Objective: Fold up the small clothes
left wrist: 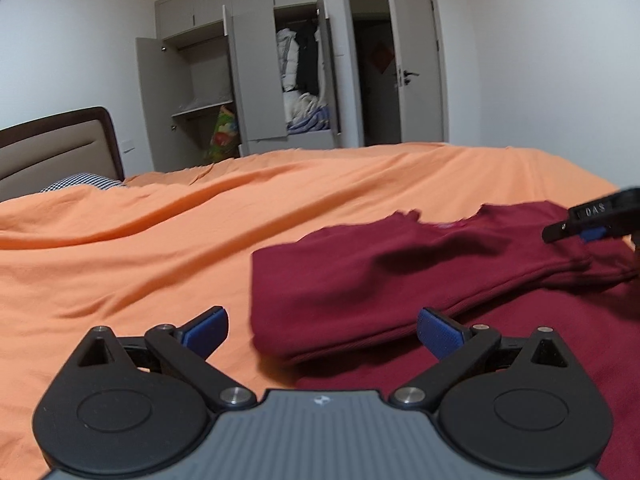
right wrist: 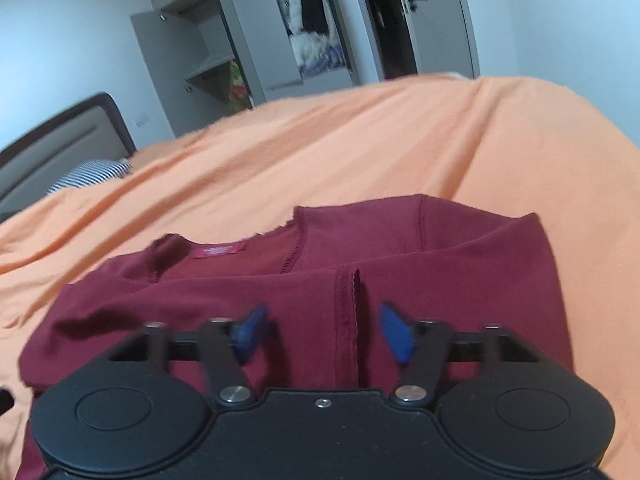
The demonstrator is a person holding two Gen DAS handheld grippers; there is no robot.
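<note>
Maroon top (right wrist: pixel 280 304) on the bed (left wrist: pixel 120 248): soft, light, limp. Take a hemmed edge, not mid-panel. Left gripper (left wrist: pixel 322 330) and right gripper (right wrist: pixel 322 330) fingers wide, empty.

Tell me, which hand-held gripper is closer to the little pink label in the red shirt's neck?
Right, probably. The right hand-held gripper hovers open above the red shirt, its label just ahead. The left hand-held gripper sits open at the shirt's near-left edge, farther away.

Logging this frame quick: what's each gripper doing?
Left gripper: open, holding nothing.
Right gripper: open, empty, above the maroon shirt.
</note>
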